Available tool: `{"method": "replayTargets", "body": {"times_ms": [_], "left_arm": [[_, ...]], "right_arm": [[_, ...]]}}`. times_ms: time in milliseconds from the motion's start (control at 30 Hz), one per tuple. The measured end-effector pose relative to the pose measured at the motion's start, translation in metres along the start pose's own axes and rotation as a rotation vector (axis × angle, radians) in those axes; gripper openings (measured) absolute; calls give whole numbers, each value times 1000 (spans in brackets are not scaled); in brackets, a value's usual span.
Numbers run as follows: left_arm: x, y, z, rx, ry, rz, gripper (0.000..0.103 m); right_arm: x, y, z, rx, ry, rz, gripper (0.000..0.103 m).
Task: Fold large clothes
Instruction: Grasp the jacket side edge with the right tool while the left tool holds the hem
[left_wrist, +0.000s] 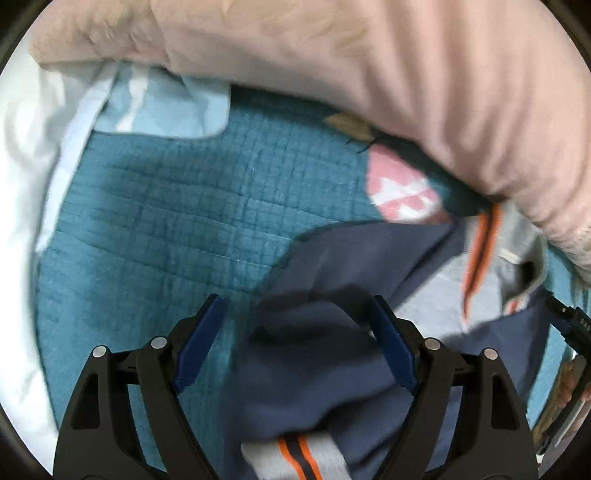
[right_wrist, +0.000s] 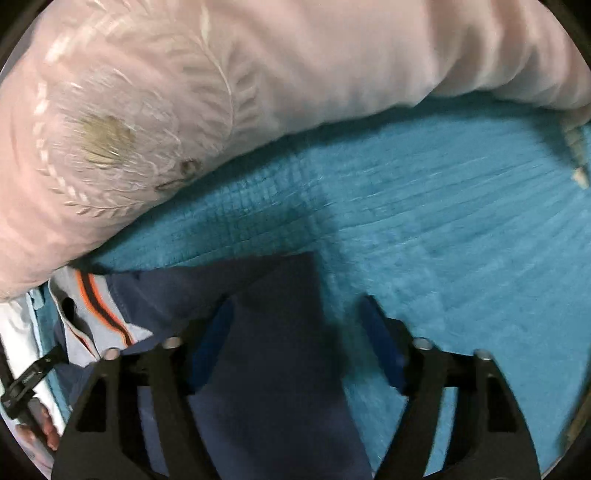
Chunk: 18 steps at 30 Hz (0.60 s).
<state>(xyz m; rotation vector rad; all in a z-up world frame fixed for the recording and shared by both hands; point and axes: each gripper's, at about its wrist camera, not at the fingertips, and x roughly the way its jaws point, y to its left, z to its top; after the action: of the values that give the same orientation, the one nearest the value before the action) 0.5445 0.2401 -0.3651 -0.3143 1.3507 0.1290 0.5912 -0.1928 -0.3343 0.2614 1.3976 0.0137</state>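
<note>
- Left gripper (left_wrist: 295, 314) pointing steeply down, jaws spread wide, nothing pinched; navy cloth bunched loose between the blue pads (left_wrist: 201, 343), not pressed by them.
- Right gripper (right_wrist: 295, 317) also pointing down, jaws apart, pads not touching any cloth; corner of navy fabric lying below and between them.
- Garment (left_wrist: 332, 387): navy, with grey panels and orange stripes (left_wrist: 480, 251), lying on the teal quilt (left_wrist: 166, 221); from 6 to 3 o'clock in the left view, from 6 to 9 o'clock in the right view (right_wrist: 273, 332).
- Pink duvet (right_wrist: 258, 74) heaped along 12 o'clock in both views, its edge touching the garment's striped part.
- White sheet (left_wrist: 26, 184) at 9 o'clock in the left view.
- Pink patch (left_wrist: 399, 188) on the quilt near 2 o'clock, just beside the garment.
- Both views blurred.
</note>
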Motion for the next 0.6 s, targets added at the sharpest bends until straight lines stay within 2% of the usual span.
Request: {"method": "replayTargets", "body": {"times_ms": [67,100,167,200,233,267,367,500,600], "left_arm": [[4,-3,0,12,-29,7,81],[5,-5,-1,24,-46,13,76],[4,-9,-2,45,-66,34,55],[3,-13,-3,70,-69,37,49],[0,-18,-4,99,-73,56,35],[-2,-22,-6,123,-72,71,26],[-5,-30,-8,156,-74,109,16],[-5,-45,-10,192,-74,166,13],[-7,-51,-11,193,-72,170,12]], "right_arm": [[8,-1,1,16,-3,6,53],[10,2,1,5,-20,-9,48],[11,8,-1,-41,-33,-28,22],[9,10,-1,-51,-34,-42,18],[7,9,-2,-41,-33,-38,14],[5,8,-2,-31,-35,-28,12],[-4,4,-5,-11,-50,9,11],[-14,8,-10,-22,-60,-3,10],[-18,13,-11,-35,-65,-17,10]]}}
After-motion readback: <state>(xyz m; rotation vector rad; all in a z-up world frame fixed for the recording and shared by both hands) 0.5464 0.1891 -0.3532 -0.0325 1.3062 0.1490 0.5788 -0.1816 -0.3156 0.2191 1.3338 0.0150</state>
